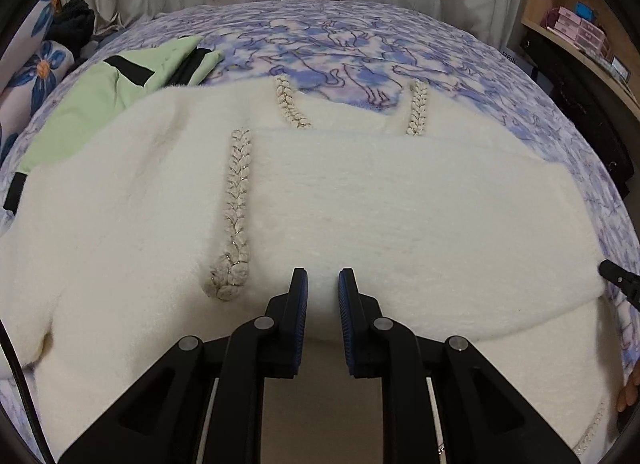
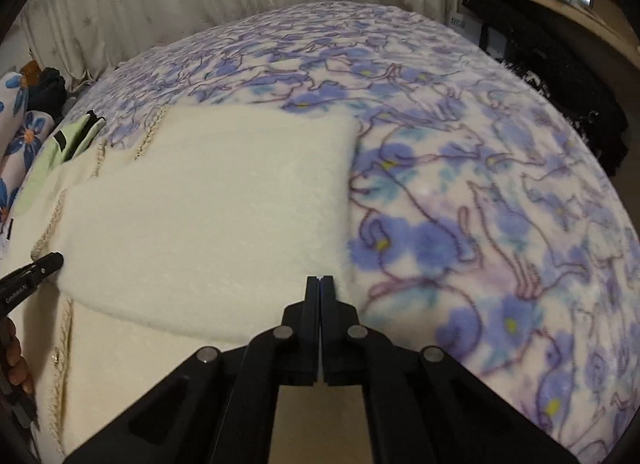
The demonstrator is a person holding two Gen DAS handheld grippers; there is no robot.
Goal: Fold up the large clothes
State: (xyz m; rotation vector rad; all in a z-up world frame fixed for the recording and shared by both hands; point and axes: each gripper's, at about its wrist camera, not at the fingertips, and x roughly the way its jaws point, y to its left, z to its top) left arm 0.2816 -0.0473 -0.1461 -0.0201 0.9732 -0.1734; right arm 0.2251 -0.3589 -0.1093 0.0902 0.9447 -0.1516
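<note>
L gripper (image 1: pixel 323 280) pinches white garment (image 1: pixel 360 203); R gripper (image 2: pixel 320 284) closed.

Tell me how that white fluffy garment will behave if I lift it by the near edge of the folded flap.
The white fluffy garment will probably sag rather than hold shape: it lies limp on the bed. Its thick pile suggests some weight, so the folded flap may slide open. The beaded trim could snag or drag one side down.

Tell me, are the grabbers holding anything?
The left gripper pinches the white fluffy garment at the near edge of its folded flap. The right gripper is shut, with nothing visibly between its fingers.
</note>
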